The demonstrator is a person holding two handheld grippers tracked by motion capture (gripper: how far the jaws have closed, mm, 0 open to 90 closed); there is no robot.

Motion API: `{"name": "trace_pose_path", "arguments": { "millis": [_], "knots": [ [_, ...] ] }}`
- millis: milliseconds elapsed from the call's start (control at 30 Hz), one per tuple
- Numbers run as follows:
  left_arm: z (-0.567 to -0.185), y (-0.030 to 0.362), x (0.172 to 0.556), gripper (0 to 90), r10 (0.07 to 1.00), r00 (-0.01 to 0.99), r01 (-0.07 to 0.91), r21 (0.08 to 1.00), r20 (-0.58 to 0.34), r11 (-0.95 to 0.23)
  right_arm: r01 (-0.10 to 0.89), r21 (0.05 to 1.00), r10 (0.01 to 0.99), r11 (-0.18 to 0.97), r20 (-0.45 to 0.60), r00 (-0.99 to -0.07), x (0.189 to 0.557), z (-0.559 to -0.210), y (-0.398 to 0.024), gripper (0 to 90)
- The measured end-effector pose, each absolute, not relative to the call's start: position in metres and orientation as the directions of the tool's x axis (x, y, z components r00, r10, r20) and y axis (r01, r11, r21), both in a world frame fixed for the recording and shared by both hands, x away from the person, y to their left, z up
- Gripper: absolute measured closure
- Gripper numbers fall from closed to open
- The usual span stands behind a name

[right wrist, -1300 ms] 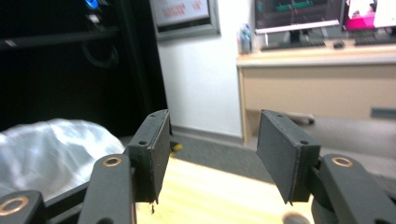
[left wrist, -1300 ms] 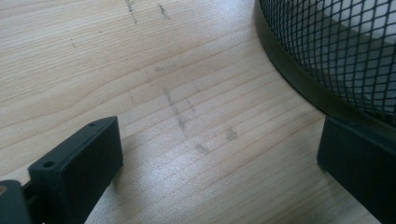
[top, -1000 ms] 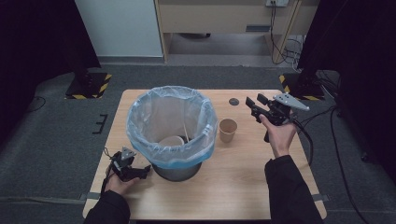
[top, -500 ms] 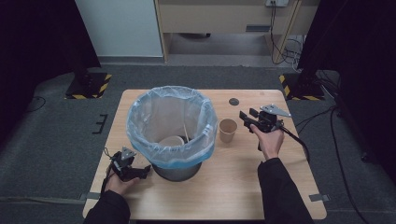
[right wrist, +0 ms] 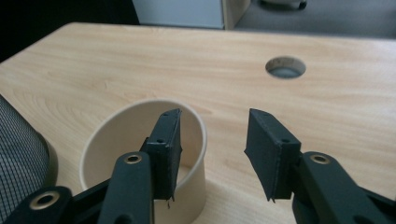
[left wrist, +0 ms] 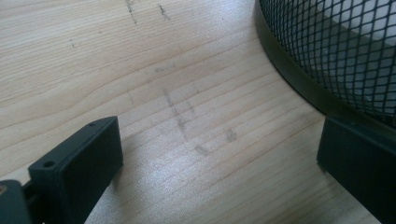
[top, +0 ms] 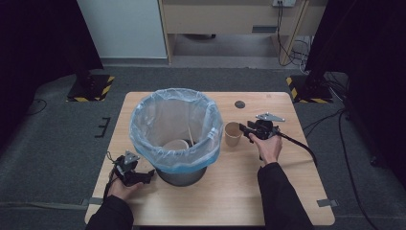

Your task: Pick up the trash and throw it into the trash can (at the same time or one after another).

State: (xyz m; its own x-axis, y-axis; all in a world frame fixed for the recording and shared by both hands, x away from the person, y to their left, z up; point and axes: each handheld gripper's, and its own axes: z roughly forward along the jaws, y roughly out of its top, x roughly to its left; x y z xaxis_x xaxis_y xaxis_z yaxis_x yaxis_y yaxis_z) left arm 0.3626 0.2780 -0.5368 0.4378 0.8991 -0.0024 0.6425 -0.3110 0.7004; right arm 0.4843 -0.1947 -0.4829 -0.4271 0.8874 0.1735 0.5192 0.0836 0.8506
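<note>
A tan paper cup (top: pixel 233 133) stands upright on the wooden table (top: pixel 239 191), just right of the bin. My right gripper (top: pixel 246 129) is level at its rim. In the right gripper view the cup (right wrist: pixel 116 154) has one jaw inside it and the other outside, with its near wall between them. The right gripper (right wrist: pixel 212 126) has just been closing, and a gap still shows beside the outer jaw. My left gripper (top: pixel 143 177) rests open on the table at the bin's base. Bare wood lies between the left gripper (left wrist: pixel 219 135) jaws.
A black mesh bin (top: pixel 176 129) with a pale blue liner stands mid-table, and its mesh wall (left wrist: pixel 336 51) is beside my left gripper. A white cup (top: pixel 177 145) and a thin stick lie inside. A round cable hole (top: pixel 240 104) sits behind the paper cup.
My right gripper has come down and moved left to the paper cup, and its jaws stand narrower. The left hand and gripper have stayed where they were.
</note>
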Motion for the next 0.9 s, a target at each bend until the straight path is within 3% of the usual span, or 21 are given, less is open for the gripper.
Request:
{"name": "trace_pose_path", "arguments": {
  "millis": [200,467,900],
  "knots": [
    [-0.537,0.278,0.363,0.0,0.899,0.438,0.642,0.701,-0.003,-0.311,0.556,0.826,0.879,0.093,0.194,-0.435,0.485,-0.490,-0.193,62.4],
    [-0.537,0.278,0.363,0.0,0.899,0.438,0.643,0.700,-0.002,-0.311,0.593,0.796,0.873,0.125,0.196,-0.447,0.481,-0.492,-0.192,80.6],
    [-0.537,0.278,0.363,0.0,0.899,0.438,0.642,0.700,-0.002,-0.311,0.550,0.832,0.860,0.072,0.227,-0.456,0.471,-0.470,-0.205,83.0]
  ]
}}
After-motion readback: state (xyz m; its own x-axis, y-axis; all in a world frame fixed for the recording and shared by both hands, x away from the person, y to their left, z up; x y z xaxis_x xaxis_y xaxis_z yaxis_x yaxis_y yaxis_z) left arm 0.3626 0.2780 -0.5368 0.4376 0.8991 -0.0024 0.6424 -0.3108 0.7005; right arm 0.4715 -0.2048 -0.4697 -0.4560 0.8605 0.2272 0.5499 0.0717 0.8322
